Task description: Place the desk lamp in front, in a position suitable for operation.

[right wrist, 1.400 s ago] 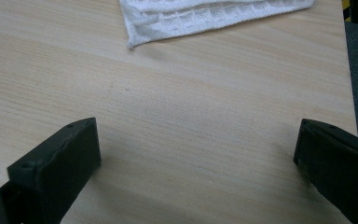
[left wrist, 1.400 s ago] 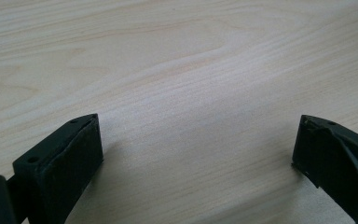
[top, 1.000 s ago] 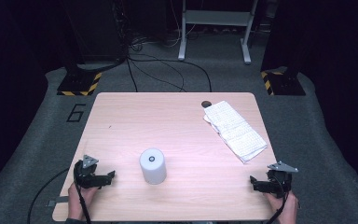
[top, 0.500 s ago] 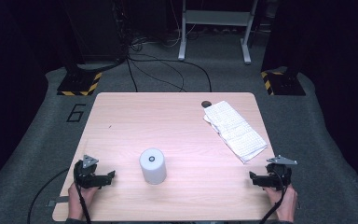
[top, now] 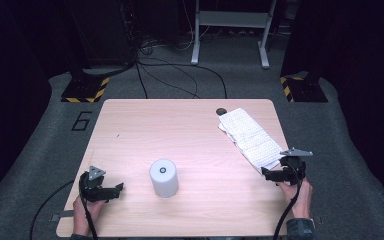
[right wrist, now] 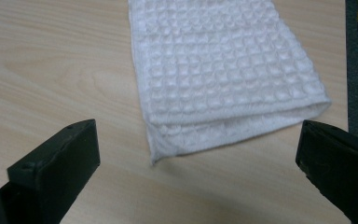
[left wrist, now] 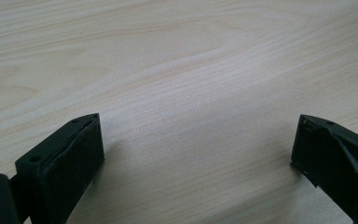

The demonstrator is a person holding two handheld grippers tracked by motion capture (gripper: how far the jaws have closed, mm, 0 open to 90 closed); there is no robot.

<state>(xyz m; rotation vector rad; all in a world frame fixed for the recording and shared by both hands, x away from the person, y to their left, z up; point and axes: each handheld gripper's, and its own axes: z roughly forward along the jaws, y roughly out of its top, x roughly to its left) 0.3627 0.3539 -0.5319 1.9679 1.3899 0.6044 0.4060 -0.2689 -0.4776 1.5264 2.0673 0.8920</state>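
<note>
Right hand-held gripper (right wrist: 198, 140) wide, towel (right wrist: 223, 70) top cropped

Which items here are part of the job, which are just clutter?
In play:
- folded white waffle-weave towel, straight ahead of the open right gripper
- right gripper, jaws wide, not touching the towel yet

Lying about:
- white cylinder with a dark spot on top, mid-table, apart from both grippers
- small dark round disc at the towel's far end
- left gripper, open over bare wooden table
</note>
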